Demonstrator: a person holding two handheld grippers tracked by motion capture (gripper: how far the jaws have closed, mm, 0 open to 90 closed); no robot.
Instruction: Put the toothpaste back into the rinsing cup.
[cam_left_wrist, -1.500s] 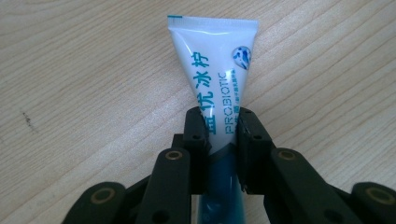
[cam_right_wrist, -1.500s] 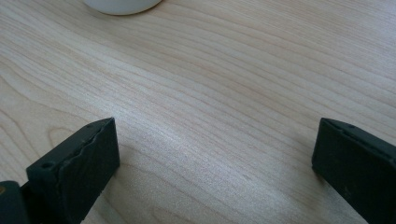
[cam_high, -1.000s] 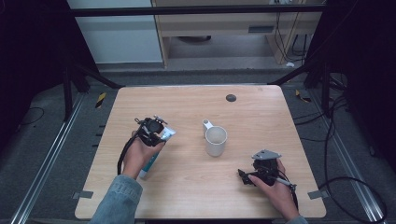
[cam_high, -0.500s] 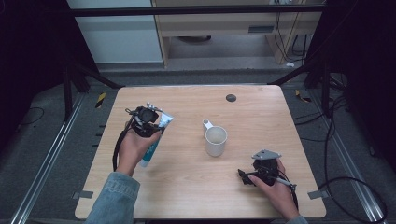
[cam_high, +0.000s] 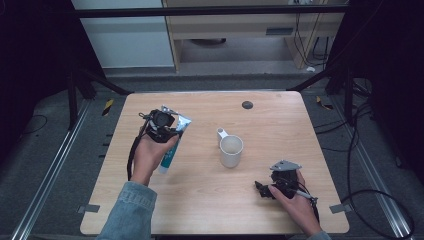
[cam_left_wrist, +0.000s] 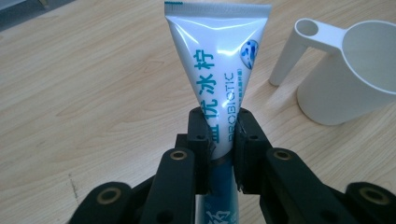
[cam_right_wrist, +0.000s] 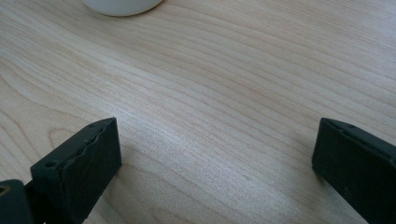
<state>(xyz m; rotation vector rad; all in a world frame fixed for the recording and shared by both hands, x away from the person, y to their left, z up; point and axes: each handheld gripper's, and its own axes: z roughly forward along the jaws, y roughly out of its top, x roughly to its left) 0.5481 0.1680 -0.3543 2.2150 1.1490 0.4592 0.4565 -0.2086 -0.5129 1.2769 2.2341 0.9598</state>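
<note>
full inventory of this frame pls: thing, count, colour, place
toothpaste tube: 1, white and blue-green, clamped in the left gripper, left half of the table
cup: 1, white with a handle, upright near the table's middle
round disc: 1, dark, far edge of the table, too small to identify
table: 1, light wood, centre of the high view
cabinet: 1, beige, on the floor beyond the table
left gripper: 1, black, jaws shut on the tube's lower half
right gripper: 1, black, jaws open, low over the near right of the table
hands: 2, one per gripper, the left arm in a denim sleeve
</note>
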